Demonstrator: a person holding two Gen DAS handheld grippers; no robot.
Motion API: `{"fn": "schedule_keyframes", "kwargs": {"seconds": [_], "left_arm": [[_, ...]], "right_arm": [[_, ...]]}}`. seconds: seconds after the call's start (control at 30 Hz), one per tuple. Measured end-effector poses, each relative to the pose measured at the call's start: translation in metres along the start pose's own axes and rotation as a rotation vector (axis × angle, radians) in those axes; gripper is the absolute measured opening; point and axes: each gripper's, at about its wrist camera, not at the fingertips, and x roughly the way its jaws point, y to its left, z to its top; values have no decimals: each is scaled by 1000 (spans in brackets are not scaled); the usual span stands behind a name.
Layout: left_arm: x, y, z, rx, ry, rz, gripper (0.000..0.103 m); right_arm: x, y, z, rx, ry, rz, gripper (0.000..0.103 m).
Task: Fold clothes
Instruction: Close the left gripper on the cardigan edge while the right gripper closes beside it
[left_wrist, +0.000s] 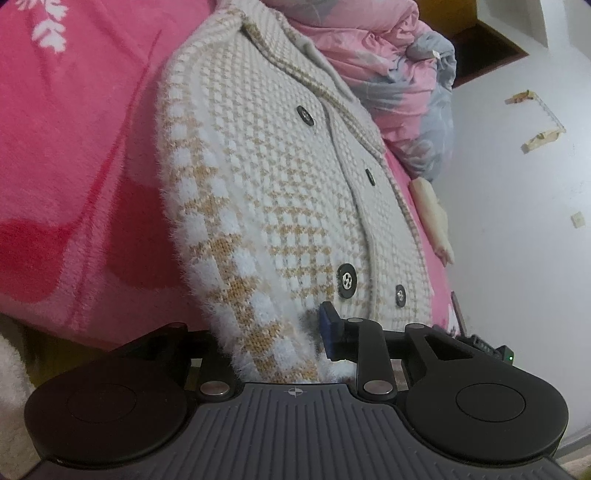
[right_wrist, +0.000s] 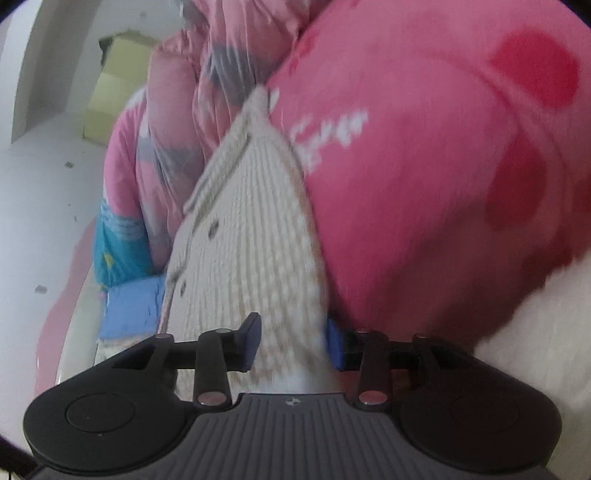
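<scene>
A cream and tan knit cardigan (left_wrist: 280, 192) with dark buttons lies on a pink blanket (left_wrist: 74, 147). Its fluffy checked sleeve (left_wrist: 236, 280) runs down between the fingers of my left gripper (left_wrist: 273, 339). The blue right pad (left_wrist: 330, 332) shows beside the sleeve, while the cloth covers the left pad. The jaws stand apart around the sleeve without squeezing it. In the blurred right wrist view the cardigan's (right_wrist: 251, 229) lower edge lies between the two blue pads of my right gripper (right_wrist: 291, 343), which is also open.
A crumpled pink and grey quilt (left_wrist: 399, 74) is heaped beyond the cardigan. A white wall (left_wrist: 517, 221) stands on the right. In the right wrist view, blue folded cloth (right_wrist: 129, 310) lies left of the cardigan, and the pink blanket (right_wrist: 424, 184) bulges on the right.
</scene>
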Motion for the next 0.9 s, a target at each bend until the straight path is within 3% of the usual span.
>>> {"fn": "schedule_keyframes", "kwargs": {"seconds": [0.13, 0.37, 0.57, 0.73, 0.9], "left_arm": [[-1, -4, 0, 35, -6, 15, 24], [-10, -10, -3, 54, -54, 3, 13], [-26, -15, 1, 7, -116, -99, 11], [-32, -28, 19, 11, -178, -168, 9], [-37, -47, 50, 74, -266, -190, 9]], "right_arm": [[8, 2, -16, -24, 27, -3, 11], [-8, 30, -19, -109, -38, 82, 9], [-15, 58, -8, -154, -89, 145, 8], [-12, 91, 12, -231, -138, 208, 8], [-1, 127, 46, -307, -171, 259, 8]]}}
